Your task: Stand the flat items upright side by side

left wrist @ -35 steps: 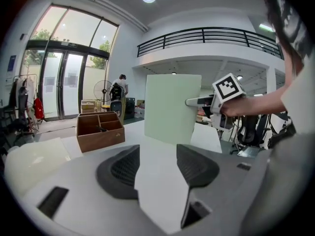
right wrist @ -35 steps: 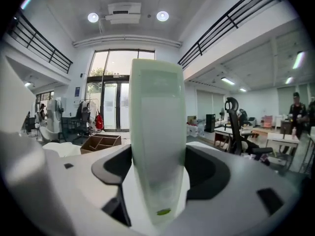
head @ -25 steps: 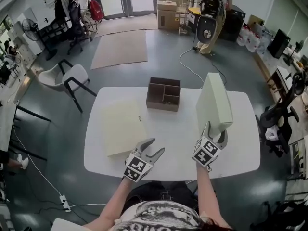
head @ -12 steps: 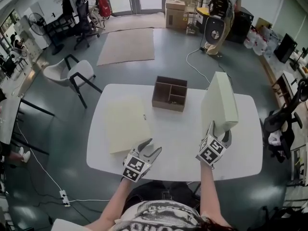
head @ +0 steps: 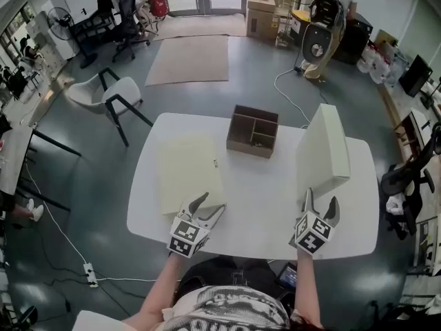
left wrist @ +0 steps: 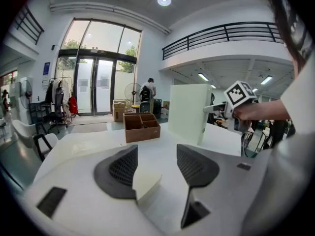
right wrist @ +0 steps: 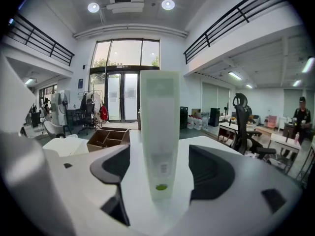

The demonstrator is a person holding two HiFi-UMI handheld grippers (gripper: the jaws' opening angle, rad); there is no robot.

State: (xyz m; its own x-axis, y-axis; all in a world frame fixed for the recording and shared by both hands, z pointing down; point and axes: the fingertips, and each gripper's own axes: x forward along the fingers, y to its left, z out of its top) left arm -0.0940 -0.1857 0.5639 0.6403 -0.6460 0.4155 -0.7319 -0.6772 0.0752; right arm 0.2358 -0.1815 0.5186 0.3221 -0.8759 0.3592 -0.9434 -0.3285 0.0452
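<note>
On the bench (head: 255,198) at right, the upright folder (head: 322,150) stands between the right gripper (head: 321,198) jaws, which have just been opening and stand clear of it, while the left gripper (head: 210,205) holds its jaws apart around the flat folder's (head: 187,174) near corner.

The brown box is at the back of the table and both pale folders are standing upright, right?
No. Only the right folder stands upright; the left folder lies flat on the table, as the head view shows. The brown box is at the back.
</note>
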